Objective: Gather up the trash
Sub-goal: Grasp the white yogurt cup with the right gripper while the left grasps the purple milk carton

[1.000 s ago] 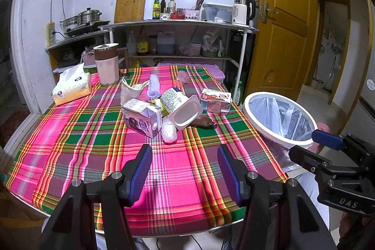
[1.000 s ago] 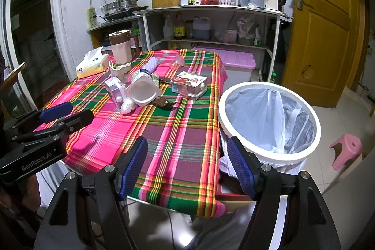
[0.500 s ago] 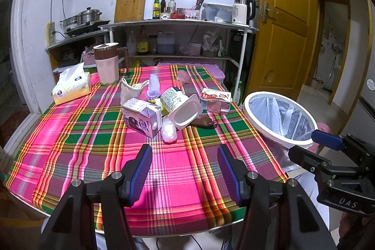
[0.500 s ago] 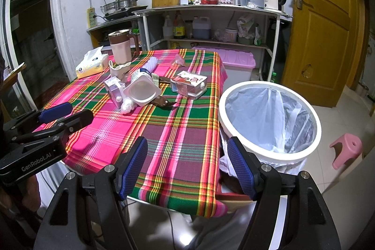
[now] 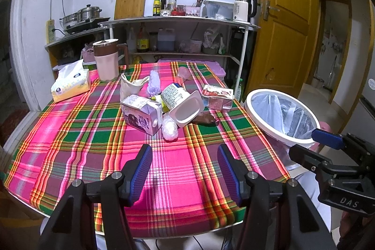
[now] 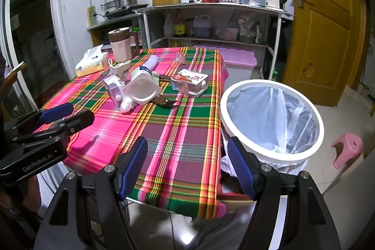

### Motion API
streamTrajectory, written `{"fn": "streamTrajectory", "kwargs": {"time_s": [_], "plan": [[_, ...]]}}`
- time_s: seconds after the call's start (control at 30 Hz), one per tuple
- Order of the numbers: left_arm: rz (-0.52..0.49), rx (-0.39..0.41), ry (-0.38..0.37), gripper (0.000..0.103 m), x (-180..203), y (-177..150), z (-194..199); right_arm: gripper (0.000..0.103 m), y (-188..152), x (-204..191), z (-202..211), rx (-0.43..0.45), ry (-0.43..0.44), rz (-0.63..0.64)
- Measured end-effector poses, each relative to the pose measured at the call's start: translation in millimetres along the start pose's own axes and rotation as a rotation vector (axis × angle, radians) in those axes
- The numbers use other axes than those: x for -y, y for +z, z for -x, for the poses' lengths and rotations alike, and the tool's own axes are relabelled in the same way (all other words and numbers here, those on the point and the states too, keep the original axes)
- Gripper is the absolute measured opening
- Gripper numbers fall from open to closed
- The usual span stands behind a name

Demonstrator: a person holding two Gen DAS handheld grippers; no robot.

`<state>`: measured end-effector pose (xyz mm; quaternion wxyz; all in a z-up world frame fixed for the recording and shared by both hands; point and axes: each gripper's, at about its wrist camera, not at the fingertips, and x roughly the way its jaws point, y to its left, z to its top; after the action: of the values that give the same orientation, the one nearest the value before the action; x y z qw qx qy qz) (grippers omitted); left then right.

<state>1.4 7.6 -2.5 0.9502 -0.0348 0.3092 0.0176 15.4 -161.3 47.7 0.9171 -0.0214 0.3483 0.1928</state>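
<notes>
The desk (image 5: pixel 77 156), covered in a pink, green and yellow plaid cloth, carries everything the task concerns, and beside its right edge, on the floor, stands the white bin (image 6: pixel 236 95) lined with a pale plastic bag and, as far as the views show, with nothing in it. The trash lies bunched near the middle of the desk, towards the far edge: a purple milk carton (image 5: pixel 141 114) on its side, a white yogurt tub (image 5: pixel 185 107) tipped over with its mouth towards the near edge, a red and white box (image 5: pixel 216 97) closer to the right edge, a brown wrapper (image 5: pixel 204 119) touching the tub, and a small crumpled white wad (image 5: pixel 169 129) nearest the near edge. A tissue pack (image 5: pixel 70 83) and a pink jug (image 5: pixel 106 60) sit by the far left corner and look like keepers rather than rubbish. The left claw (image 5: pixel 184 173) hangs over the near edge with its jaws spread wide and nothing between them; the right claw (image 6: pixel 187 168) hangs over the near right corner, likewise wide apart and empty, with the bin just beside it. I judge that collecting has not begun: nothing is picked. The next move calls for reaching one claw forward to the heap, most likely to the white wad or the carton, and closing on it before carrying it across the right edge to the bin.
</notes>
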Motion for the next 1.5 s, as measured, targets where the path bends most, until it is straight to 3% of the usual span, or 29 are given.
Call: {"fn": "streamTrajectory", "kwargs": {"time_s": [0.73, 1.03, 1.2, 1.4, 1.47, 1.5], "plan": [[0.14, -0.076, -0.001, 0.057, -68.0, 20.8, -70.6, 0.071, 45.9, -22.2, -94.6, -0.046, 0.085, 0.128], [0.206, -0.104, -0.042, 0.06, -86.0, 32.3, -95.9, 0.071, 67.4, -37.3, -143.9, -0.094, 0.087, 0.19], [0.264, -0.111, -0.07, 0.062, -95.7, 42.2, -109.0, 0.07, 76.0, -47.6, -154.8, -0.079, 0.108, 0.22], [0.328, -0.114, -0.087, 0.062, -104.3, 51.6, -121.1, 0.051, 84.7, -51.8, -169.8, -0.079, 0.116, 0.226], [0.343, -0.112, -0.09, 0.064, -105.3, 54.4, -124.0, 0.033, 86.2, -51.6, -171.9, -0.074, 0.117, 0.221], [0.352, -0.112, -0.091, 0.065, -105.9, 56.2, -125.7, 0.028, 86.4, -51.1, -171.6, -0.069, 0.119, 0.216]]}}
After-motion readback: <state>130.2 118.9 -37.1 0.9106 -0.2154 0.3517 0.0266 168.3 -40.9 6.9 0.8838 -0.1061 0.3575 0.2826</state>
